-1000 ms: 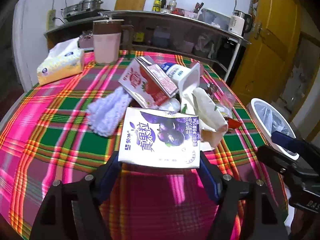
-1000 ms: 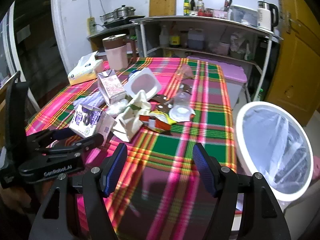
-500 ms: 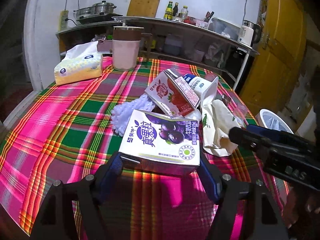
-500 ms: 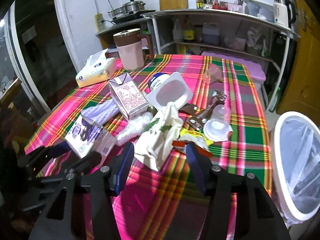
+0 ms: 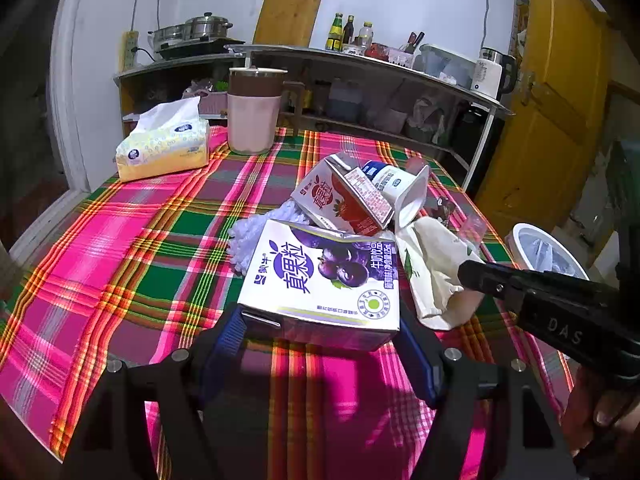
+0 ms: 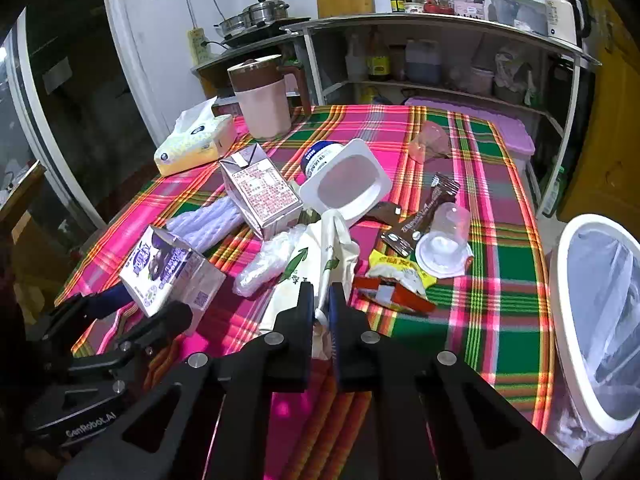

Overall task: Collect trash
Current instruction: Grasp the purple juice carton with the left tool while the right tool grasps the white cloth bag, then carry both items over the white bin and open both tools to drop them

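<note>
My right gripper (image 6: 322,310) has just snapped its jaws nearly shut, pinching the near edge of the cream paper bag with green leaf print (image 6: 320,256) on the plaid desk (image 6: 500,280) — so it can go to the white-rimmed bin (image 6: 560,280). My left gripper (image 5: 320,344) clamps the purple-and-white drink carton (image 5: 324,276), lifted slightly.
</note>
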`<act>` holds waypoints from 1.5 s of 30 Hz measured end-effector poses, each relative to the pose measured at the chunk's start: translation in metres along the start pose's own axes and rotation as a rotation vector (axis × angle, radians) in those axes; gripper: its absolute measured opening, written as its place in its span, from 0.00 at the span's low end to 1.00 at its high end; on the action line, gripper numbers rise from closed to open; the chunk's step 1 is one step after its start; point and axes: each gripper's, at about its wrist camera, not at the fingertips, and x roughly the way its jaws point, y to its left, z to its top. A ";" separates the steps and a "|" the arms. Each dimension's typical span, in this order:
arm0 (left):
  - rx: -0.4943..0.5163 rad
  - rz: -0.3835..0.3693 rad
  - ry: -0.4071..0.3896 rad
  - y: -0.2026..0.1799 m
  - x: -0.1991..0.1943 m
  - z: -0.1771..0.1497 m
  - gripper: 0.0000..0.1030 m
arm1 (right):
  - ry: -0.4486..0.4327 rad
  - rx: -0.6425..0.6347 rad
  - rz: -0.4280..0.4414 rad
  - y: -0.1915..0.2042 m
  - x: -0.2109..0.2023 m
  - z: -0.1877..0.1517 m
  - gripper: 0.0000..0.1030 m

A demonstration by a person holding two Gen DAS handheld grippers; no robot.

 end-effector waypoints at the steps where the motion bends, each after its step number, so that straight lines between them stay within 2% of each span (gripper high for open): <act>1: 0.000 0.000 -0.002 -0.001 -0.002 0.000 0.71 | 0.000 -0.001 0.001 0.000 -0.002 -0.001 0.07; 11: 0.034 -0.015 -0.026 -0.019 -0.020 0.004 0.71 | -0.067 0.015 0.031 -0.005 -0.043 -0.010 0.07; 15: 0.062 -0.037 -0.031 -0.034 -0.022 0.008 0.71 | -0.104 0.037 0.018 -0.016 -0.062 -0.012 0.07; 30: 0.221 -0.198 -0.027 -0.136 -0.004 0.025 0.71 | -0.206 0.219 -0.147 -0.113 -0.124 -0.030 0.07; 45: 0.377 -0.380 0.047 -0.243 0.035 0.024 0.71 | -0.188 0.383 -0.273 -0.199 -0.140 -0.062 0.07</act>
